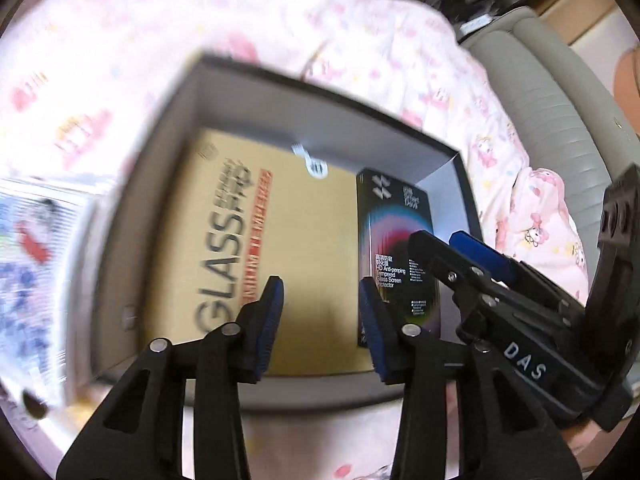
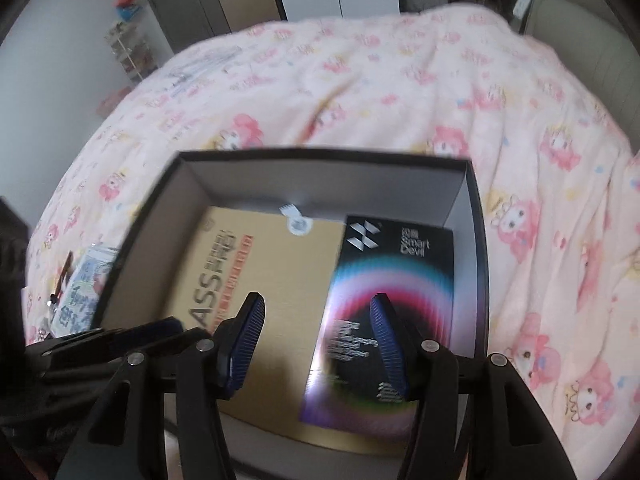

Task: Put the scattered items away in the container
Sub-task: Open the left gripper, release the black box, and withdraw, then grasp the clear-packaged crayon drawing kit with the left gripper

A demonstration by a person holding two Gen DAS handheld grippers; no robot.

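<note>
A dark-rimmed box sits on the bed. Inside lie a gold package printed GLASS and, to its right, a black Smart Devil screen protector package. My left gripper hovers over the gold package, open, with nothing between its blue pads. My right gripper hangs open above the seam between the two packages, also holding nothing. The right gripper shows at the right in the left wrist view. At the lower left of the right wrist view is the left gripper.
The box rests on a pink cartoon-print bedspread. A blue-and-white printed packet lies on the bed just left of the box. A grey padded edge runs along the right side. Shelves stand by the far wall.
</note>
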